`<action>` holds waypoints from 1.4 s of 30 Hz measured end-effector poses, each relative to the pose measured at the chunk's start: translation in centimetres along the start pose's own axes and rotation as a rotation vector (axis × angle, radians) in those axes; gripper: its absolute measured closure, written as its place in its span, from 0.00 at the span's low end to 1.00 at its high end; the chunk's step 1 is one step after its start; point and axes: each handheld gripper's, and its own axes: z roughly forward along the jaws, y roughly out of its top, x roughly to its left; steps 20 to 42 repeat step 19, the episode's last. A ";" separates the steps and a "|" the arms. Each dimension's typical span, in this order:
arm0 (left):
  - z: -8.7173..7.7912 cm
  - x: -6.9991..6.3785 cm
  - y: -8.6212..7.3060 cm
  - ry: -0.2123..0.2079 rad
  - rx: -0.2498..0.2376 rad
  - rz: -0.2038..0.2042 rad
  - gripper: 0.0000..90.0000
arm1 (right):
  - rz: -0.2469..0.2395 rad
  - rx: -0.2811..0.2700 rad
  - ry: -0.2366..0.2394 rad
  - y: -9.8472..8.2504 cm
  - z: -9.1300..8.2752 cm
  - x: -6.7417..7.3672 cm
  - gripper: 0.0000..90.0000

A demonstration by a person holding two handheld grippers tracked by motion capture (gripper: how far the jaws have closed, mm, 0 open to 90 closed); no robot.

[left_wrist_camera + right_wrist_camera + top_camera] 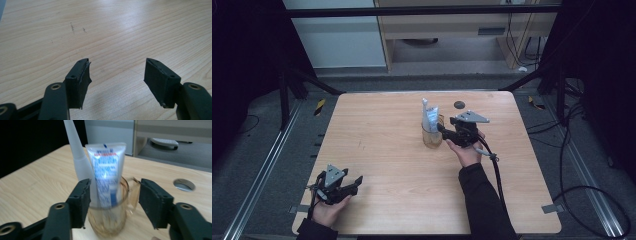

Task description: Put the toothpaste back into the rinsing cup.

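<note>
Two items stand in the glass mug (110, 220) — fragile, slick; your right hand-held gripper (113, 202) is released, so grip the soft tube (107, 175) mid-body.

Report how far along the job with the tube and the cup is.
Done, as it looks: the blue-and-white tube stands in the amber glass cup beside a white, pointed item. In hand: nothing; the right gripper is open, its jaws either side of the cup with no pad pressing on it. The left gripper is open over bare table. Left: probably only drawing the right gripper clear.
</note>
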 end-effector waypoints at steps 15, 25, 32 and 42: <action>0.4 0.3 -0.3 -0.010 0.038 -0.027 0.37 | -0.025 0.163 -0.017 -5.1 -6.3 -2.4 0.20; 0.4 0.4 -0.3 -0.008 0.041 -0.036 0.36 | -0.037 0.175 -0.032 -6.5 -7.5 -3.0 0.20; 0.4 0.4 -0.3 -0.008 0.041 -0.036 0.36 | -0.037 0.175 -0.032 -6.5 -7.5 -3.0 0.20; 0.4 0.4 -0.3 -0.008 0.041 -0.036 0.36 | -0.037 0.175 -0.032 -6.5 -7.5 -3.0 0.20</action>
